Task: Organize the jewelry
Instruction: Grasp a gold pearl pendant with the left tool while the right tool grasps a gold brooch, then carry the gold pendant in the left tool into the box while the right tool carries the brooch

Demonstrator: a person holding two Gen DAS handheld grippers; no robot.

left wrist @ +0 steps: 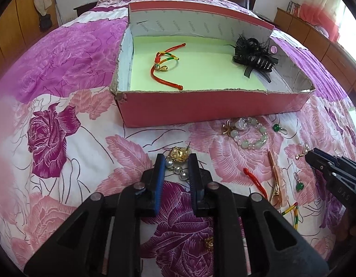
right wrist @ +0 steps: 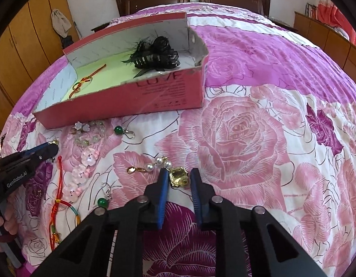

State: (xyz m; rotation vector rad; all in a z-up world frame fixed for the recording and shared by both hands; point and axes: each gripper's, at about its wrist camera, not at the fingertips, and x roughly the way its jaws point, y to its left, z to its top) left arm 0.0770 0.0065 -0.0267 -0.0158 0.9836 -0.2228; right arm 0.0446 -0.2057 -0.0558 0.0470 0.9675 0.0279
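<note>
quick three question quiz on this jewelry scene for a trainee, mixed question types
1. True or false: the black feathered hair claw lies inside the pink cardboard box.
2. Which lies outside the box, on the floral bedspread? A) the hair claw B) the pale bead bracelet C) the red braided cord bracelet
3. What sits between the fingers of the right hand-held gripper?
Key: 1 true; 2 B; 3 a gold flower-shaped earring.

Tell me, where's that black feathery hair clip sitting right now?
The black hair clip lies inside the pink box on the bed, at the right end of its green lining, across from the red cord bracelet. The right wrist view shows it there too.
</note>
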